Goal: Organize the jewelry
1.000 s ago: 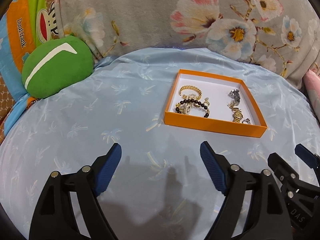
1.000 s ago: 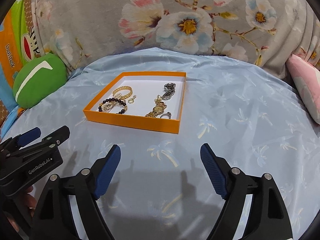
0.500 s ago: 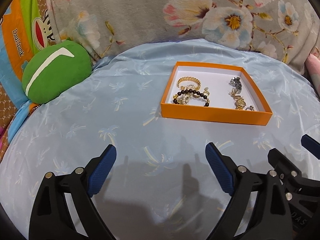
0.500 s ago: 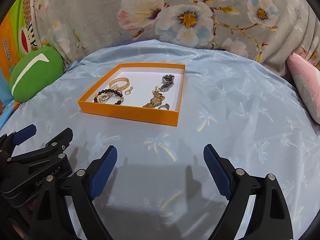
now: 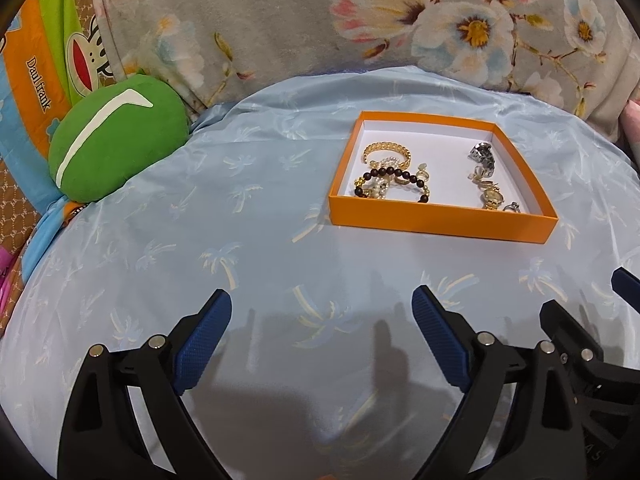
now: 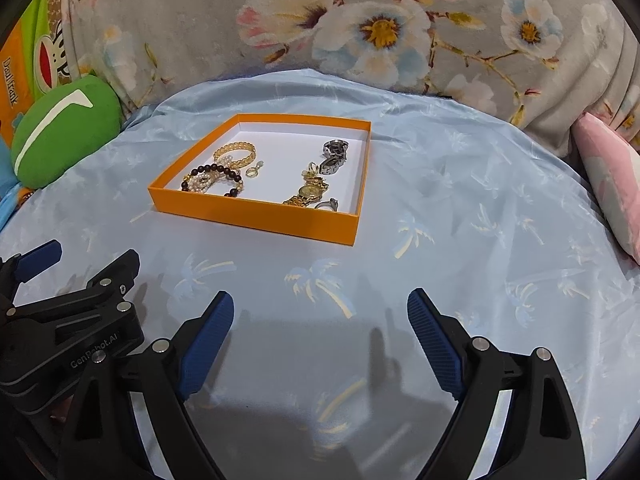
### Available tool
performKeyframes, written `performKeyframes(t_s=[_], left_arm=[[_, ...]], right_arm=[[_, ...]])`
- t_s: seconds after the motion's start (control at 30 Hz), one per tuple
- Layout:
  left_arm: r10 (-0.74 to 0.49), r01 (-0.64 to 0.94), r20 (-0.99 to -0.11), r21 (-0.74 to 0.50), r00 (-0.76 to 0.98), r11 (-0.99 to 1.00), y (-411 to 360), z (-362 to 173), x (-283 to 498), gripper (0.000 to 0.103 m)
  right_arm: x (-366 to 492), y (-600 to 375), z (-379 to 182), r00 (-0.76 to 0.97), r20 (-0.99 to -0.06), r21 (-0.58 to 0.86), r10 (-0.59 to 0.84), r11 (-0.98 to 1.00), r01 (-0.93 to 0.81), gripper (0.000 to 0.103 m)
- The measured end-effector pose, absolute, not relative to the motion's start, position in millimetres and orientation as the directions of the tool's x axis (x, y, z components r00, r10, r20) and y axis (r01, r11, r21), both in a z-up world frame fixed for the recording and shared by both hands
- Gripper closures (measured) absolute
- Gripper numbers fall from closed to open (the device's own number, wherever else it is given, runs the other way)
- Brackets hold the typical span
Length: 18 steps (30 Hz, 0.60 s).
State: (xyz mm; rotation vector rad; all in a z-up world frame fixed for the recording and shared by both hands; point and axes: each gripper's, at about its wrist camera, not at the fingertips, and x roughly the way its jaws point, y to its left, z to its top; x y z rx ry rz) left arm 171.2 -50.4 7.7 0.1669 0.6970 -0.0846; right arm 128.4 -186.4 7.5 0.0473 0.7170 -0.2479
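Observation:
An orange box (image 5: 436,222) (image 6: 256,213) with a white floor sits on the pale blue cloth. In it lie a gold chain bracelet (image 5: 386,151) (image 6: 236,151), a dark bead bracelet (image 5: 390,178) (image 6: 212,174), a silver watch (image 5: 482,156) (image 6: 335,152), a gold watch (image 5: 493,198) (image 6: 308,192) and a small ring (image 5: 513,207) (image 6: 329,204). My left gripper (image 5: 320,312) is open and empty, well short of the box. My right gripper (image 6: 320,312) is open and empty, also short of the box. Each shows at the other view's edge.
A green cushion (image 5: 116,140) (image 6: 64,134) lies at the far left. A floral grey blanket (image 5: 360,20) rises behind the cloth. A pink pillow (image 6: 612,184) lies at the right. Bare blue cloth (image 6: 460,240) spreads around the box.
Both grippers have drawn back and risen a little; the box looks slightly farther away and higher in both views. Both stay open and empty. The jewelry has not moved.

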Motion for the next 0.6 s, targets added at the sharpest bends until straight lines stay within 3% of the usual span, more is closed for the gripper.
performKeyframes(t_s=[0.6], left_arm=[[-0.021,0.142,-0.643,0.138,0.765,0.980,-52.9,7.1,170.1,0.014]], right_arm=[[128.2,-189.6,6.5,0.725,-0.659,-0.028,-0.201,0.969,0.244,0.017]])
